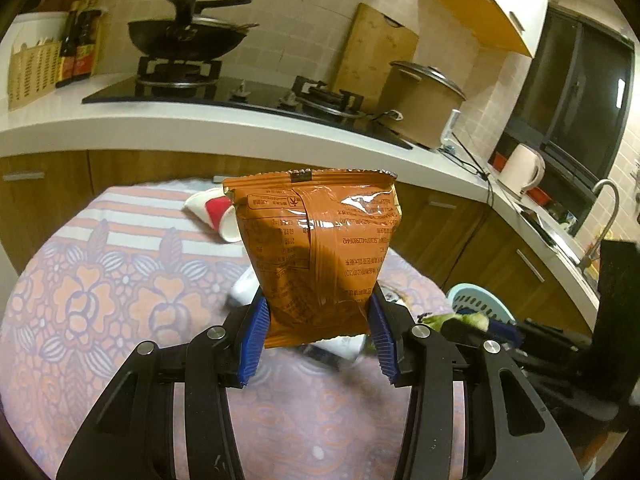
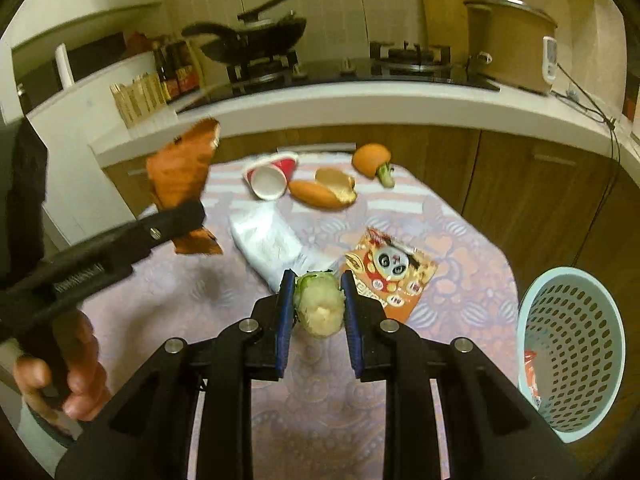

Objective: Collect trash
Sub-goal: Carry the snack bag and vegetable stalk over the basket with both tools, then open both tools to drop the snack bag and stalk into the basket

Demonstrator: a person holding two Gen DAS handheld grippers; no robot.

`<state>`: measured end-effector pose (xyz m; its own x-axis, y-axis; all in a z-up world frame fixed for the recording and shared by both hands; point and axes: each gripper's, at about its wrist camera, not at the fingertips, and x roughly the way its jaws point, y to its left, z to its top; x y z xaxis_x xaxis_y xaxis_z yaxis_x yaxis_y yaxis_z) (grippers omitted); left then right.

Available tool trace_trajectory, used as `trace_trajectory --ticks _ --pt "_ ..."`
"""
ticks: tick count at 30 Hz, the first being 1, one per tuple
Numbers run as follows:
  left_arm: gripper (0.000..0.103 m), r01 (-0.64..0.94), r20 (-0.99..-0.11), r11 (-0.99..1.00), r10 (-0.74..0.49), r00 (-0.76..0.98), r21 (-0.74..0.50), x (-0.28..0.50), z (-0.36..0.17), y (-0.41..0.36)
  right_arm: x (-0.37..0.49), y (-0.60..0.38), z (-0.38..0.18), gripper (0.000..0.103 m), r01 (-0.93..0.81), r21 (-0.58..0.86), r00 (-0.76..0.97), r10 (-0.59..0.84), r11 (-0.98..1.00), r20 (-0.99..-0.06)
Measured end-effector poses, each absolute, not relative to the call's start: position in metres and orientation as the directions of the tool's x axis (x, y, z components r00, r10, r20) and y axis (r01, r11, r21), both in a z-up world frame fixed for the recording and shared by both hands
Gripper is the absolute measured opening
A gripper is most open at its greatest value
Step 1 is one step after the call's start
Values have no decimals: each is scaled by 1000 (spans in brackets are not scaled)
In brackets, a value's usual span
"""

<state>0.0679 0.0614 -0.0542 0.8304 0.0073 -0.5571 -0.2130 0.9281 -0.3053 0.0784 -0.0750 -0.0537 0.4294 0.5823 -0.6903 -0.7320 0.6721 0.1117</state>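
Right now both claws are loaded. Left claw pinches the lower end of an orange snack bag, bag upright and lifted clear of the bench, centre of the left wrist view; blue pads press in on both sides of the bag. Same bag shows at upper left of the right wrist view, held in the air by the left claw, with the person's hand on the handle at lower left. Right claw is closed on a green-white vegetable stump, centre of that view, pads touching it on each side, raised off the cloth. Still lying on the bench with its floral cloth: red-white paper cup tipped on its side at upper centre, bread roll just right of it with a peel piece touching it, orange peel with a green stalk further right, white plastic bag mid frame, panda-print wrapper right of centre just beside the right claw. Light blue perforated basket sits at the lower right, off the bench edge, with something orange inside, too small to tell. Stove and wok in the background.
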Motion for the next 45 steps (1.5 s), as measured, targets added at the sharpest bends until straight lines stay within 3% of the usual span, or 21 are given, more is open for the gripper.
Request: trace_trajectory --ticks 13,24,31,36,45 --pt "44 -123 -532 952 -47 845 -280 81 -35 27 88 -128 -19 20 -654 136 529 579 744 -621" --pt "45 35 -556 959 -194 808 -283 141 -38 -42 128 -219 -14 20 -463 164 643 457 871 -615" --pt "45 163 -600 949 -298 743 -270 184 -60 -115 152 -287 -32 20 -297 158 682 325 942 -655" --pt "45 224 -662 944 -330 673 -243 211 -90 -166 170 -318 -62 20 -142 43 655 126 989 -745" --pt "50 263 -759 941 -329 562 -213 240 -141 -219 197 -344 -116 20 -59 32 548 59 998 -835"
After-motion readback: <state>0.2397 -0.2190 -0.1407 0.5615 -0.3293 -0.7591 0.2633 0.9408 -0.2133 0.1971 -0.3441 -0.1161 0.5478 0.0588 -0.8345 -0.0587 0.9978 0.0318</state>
